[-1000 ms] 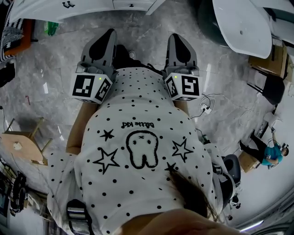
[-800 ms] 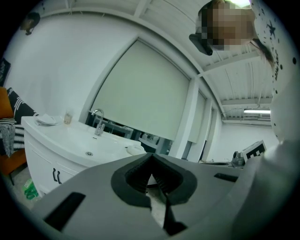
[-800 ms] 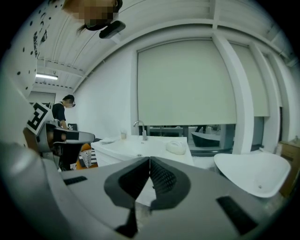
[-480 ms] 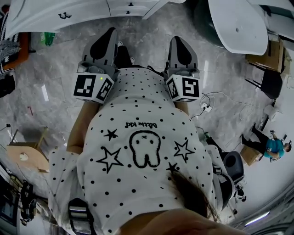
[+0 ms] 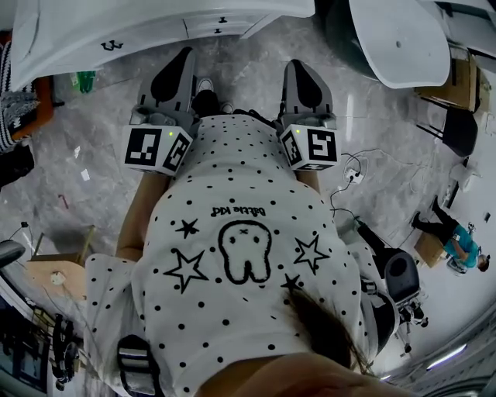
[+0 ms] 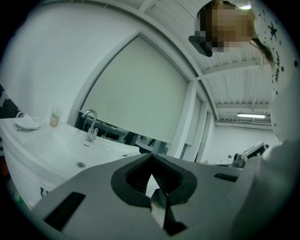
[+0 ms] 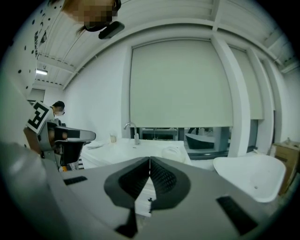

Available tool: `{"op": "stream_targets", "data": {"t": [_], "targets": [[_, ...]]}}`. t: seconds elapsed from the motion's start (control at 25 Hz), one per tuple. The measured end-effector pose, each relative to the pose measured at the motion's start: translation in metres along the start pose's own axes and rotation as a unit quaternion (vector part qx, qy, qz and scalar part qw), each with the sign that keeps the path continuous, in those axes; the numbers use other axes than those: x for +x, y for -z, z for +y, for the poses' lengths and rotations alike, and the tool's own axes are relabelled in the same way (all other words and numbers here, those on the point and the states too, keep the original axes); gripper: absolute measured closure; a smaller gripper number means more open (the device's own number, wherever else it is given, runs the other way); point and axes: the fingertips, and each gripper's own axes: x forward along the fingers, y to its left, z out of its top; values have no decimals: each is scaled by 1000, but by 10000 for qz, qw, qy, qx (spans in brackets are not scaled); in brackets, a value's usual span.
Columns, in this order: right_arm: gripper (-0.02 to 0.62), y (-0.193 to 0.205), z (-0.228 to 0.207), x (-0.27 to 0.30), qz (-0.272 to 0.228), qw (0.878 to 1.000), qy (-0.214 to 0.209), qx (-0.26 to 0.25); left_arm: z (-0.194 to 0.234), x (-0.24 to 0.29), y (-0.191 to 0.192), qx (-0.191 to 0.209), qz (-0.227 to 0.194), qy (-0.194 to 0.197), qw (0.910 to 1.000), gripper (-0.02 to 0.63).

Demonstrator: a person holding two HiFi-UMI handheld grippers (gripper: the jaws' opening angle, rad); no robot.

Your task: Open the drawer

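The left gripper [image 5: 186,56] and right gripper [image 5: 299,65] point at the far white vanity [image 5: 77,35], both with jaws closed and empty. The drawer [image 5: 205,28], seemingly the front with a small dark handle [image 5: 222,19], sits shut, apart from both.

The left gripper [image 6: 150,157] has its jaws pressed together with nothing between them. Beyond them, a chrome tap [image 6: 90,124] stands on a white bench [image 6: 51,146], a small cup [image 6: 54,120] nearby, below a large blind [image 6: 140,93].
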Motion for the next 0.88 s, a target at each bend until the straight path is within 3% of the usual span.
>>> {"op": "stream_targets", "data": {"t": [0.32,0.64,0.88], "targets": [[581,0,11,26,50,9999,53,105,26,5,-3,150,107,-9,9998,601],[581,-4,36,49,67,9995,-216,213,52,-7,-8,257,221,-252,9991,601],[581,-3,14,60,74,9995,-244,163,51,6,-7,176,146,-447,9987,601]]}}
